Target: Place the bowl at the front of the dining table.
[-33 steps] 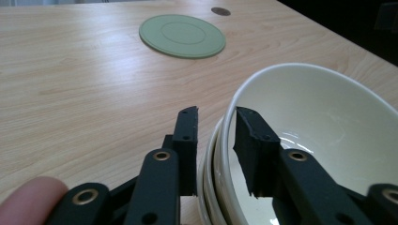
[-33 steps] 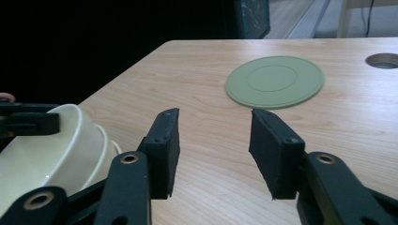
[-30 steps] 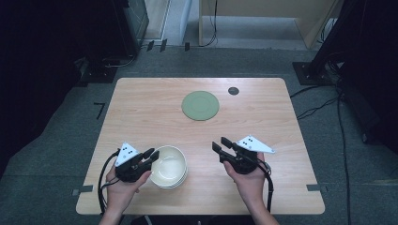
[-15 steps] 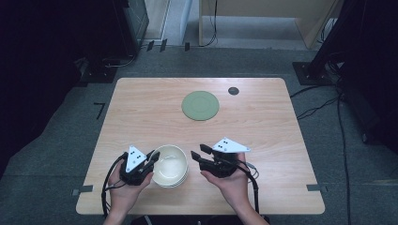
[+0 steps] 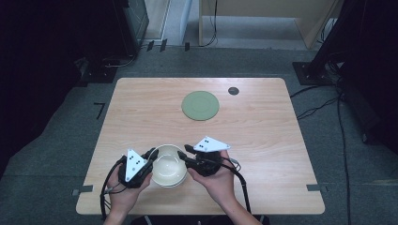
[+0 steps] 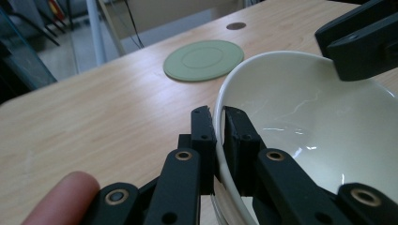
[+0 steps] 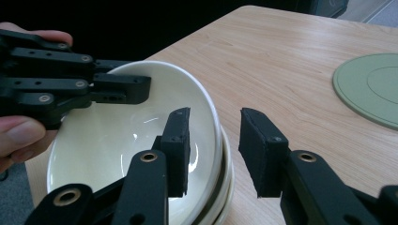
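In the lower middle of the high view, a stack of white bowls (image 5: pixel 168 169) sits on the wooden counter (image 5: pixel 263 140), near its front edge. The left gripper (image 6: pixel 217 123) is clenched on the left rim of the top bowl, one jaw inside and one outside. The right gripper (image 7: pixel 213 140) is released: its jaws stand apart on both sides of the opposite rim, one inside the bowl and one outside, not pressing it. A green plate (image 5: pixel 200 105) lies in the upper middle of the counter, well apart, with a small dark disc (image 5: pixel 233 90) to its right.
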The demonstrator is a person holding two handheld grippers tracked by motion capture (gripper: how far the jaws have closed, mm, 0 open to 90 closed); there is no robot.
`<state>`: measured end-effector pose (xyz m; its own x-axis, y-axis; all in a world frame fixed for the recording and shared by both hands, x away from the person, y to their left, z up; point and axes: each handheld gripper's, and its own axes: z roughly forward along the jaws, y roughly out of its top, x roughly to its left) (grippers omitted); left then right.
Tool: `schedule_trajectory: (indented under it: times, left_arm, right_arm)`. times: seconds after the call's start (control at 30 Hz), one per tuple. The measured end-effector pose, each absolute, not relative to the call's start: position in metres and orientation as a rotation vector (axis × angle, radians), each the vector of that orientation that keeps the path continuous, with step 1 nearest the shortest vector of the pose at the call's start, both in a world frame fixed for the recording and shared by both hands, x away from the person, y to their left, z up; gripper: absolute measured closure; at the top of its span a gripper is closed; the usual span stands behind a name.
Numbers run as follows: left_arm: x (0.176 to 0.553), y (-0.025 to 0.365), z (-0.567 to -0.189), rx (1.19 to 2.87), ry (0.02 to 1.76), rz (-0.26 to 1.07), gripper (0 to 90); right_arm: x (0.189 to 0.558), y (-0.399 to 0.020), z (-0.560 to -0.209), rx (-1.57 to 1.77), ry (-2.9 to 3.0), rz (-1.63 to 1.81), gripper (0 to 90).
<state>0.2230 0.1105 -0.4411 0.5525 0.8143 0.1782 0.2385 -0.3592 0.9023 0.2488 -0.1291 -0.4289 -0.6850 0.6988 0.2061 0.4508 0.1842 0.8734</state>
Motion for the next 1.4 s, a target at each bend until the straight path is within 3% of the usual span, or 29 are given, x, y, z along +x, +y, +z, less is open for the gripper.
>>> schedule_trajectory:
  times: [0.27, 0.67, 0.83, 0.9, 1.03, 1.3, 1.37, 1.4]
  left_arm:
    - [0.218, 0.112, -0.433, 1.836, 0.834, 0.84, 83.4]
    - [0.21, 0.113, -0.428, 1.768, 0.789, 0.907, 82.6]
    - [0.216, 0.123, -0.429, 1.684, 0.798, 0.761, 78.6]
    - [0.22, 0.133, -0.429, 1.606, 0.848, 0.664, 63.2]
    - [0.227, 0.136, -0.424, 1.59, 0.983, 0.659, 10.8]
    - [0.222, 0.137, -0.42, 1.55, 0.914, 0.656, 8.8]
    - [0.221, 0.14, -0.421, 1.544, 0.897, 0.664, 0.0]
    - [0.221, 0.142, -0.421, 1.537, 0.901, 0.662, 0.0]
  right_arm:
    - [0.255, -0.116, -0.432, 1.15, 2.24, 1.484, 68.4]
    - [0.26, -0.1, -0.435, 1.197, 2.234, 1.385, 85.2]
    - [0.258, -0.101, -0.433, 1.156, 2.178, 1.402, 85.0]
    - [0.257, -0.103, -0.431, 1.145, 2.144, 1.435, 85.0]
    - [0.261, -0.112, -0.421, 1.167, 2.064, 1.472, 84.9]
    - [0.273, -0.125, -0.407, 1.157, 1.975, 1.431, 84.7]
    - [0.277, -0.129, -0.406, 1.182, 1.956, 1.431, 84.7]
    - [0.279, -0.132, -0.405, 1.194, 1.944, 1.436, 84.8]
